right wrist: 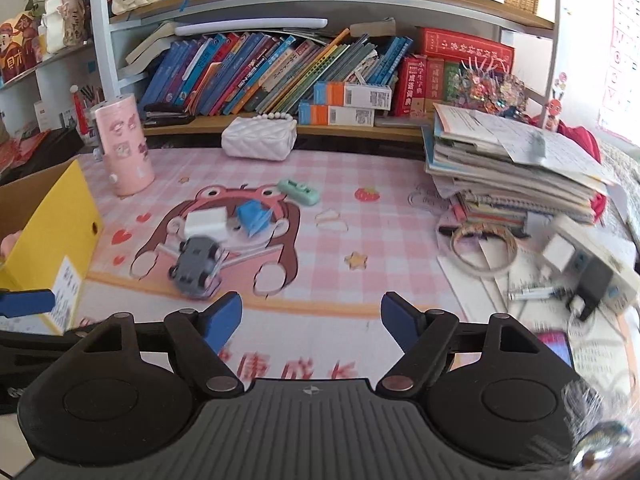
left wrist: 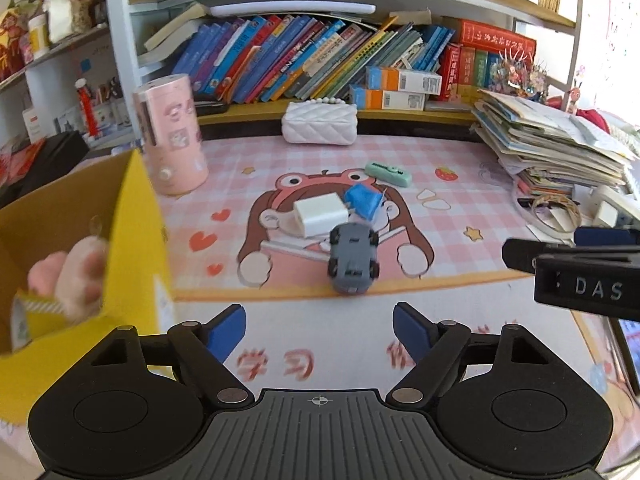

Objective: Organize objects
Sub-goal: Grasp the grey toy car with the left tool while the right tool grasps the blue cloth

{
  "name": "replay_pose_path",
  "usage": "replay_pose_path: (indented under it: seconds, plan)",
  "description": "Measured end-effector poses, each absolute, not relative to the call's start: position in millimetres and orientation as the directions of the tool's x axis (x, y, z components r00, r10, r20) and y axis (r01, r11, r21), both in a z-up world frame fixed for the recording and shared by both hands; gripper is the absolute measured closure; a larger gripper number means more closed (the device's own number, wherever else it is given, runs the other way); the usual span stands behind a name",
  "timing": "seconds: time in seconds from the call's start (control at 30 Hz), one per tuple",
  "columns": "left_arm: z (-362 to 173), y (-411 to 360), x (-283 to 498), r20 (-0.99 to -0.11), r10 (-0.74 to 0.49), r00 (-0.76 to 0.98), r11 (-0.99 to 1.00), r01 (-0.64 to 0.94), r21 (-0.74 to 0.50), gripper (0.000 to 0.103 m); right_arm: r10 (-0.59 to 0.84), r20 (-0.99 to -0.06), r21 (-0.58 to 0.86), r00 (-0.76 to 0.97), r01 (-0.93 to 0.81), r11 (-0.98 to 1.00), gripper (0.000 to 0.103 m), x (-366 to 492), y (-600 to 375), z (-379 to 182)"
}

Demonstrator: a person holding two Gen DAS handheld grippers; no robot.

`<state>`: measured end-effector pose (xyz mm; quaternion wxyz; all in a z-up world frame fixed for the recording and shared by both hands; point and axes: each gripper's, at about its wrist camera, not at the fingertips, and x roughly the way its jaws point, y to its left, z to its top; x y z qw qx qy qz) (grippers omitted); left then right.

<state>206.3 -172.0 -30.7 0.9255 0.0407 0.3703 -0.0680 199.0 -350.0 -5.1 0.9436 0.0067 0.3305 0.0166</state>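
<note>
My left tongs (left wrist: 319, 330) stand apart with nothing between the blue pads. My right tongs (right wrist: 311, 322) likewise stand apart and empty. Both sets hang above the pink checked mat (left wrist: 460, 200) that covers the table.

Landmark: the grey toy car (left wrist: 354, 262), upside down on the mat's cartoon print.

- Directly ahead of the left tongs: the toy car, with bare mat between.
- Left of the car, at the mat's edge: a yellow cardboard box (left wrist: 136, 248), open on top, with a pink plush item (left wrist: 70, 280) inside.
- Just behind the car, touching or nearly so: a white charger block (left wrist: 320, 214) and a blue folded item (left wrist: 364, 200).
- Further behind the car: a mint green stapler-shaped item (left wrist: 388, 173).
- Behind and left of the car: a pink cylindrical container (left wrist: 172, 136), upright.
- Right of the car, well apart: a tall stack of papers and booklets (left wrist: 552, 140), with a tape ring (right wrist: 482, 250) and a black plug adapter (right wrist: 592, 288) beside it.
- Far behind the car, at the shelf base: a white quilted purse (left wrist: 319, 122), then rows of leaning books (left wrist: 280, 60).
</note>
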Motion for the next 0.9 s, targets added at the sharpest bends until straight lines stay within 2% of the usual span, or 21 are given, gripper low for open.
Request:
replay_pose_path:
  seconds: [0.3,0.53,0.63,0.73,0.9]
  plan:
    - [-52.2,-207.1,263.5,-0.709,-0.083,0.701,0.986,0.16,0.042,0.027,0.062,-0.608,0.029,0.792,-0.056,0.998,0.027,249.6,-365.7,-3.1]
    - [-76.2,-220.6,295.8,-0.737,-0.057,0.673,0.985,0.16,0.069,0.044,0.067,-0.617,0.024,0.784,-0.066,0.998,0.027,274.7,-372.1,-6.8]
    - [-84.3,-222.3,303.2,-0.75,-0.051,0.66,0.983,0.164,0.077,0.06,0.071,-0.623,0.023,0.779,-0.073,0.997,0.027,283.8,-372.6,-10.2]
    - [-86.0,-219.0,304.6,-0.748,-0.058,0.661,0.983,0.169,0.073,0.062,0.092,-0.622,0.015,0.777,-0.105,0.994,0.027,293.3,-369.0,-13.5]
    - [-70.5,-201.9,288.6,-0.735,-0.057,0.676,0.988,0.145,0.056,0.062,0.147,-0.61,0.015,0.779,-0.174,0.985,0.041,312.8,-358.0,-21.3]
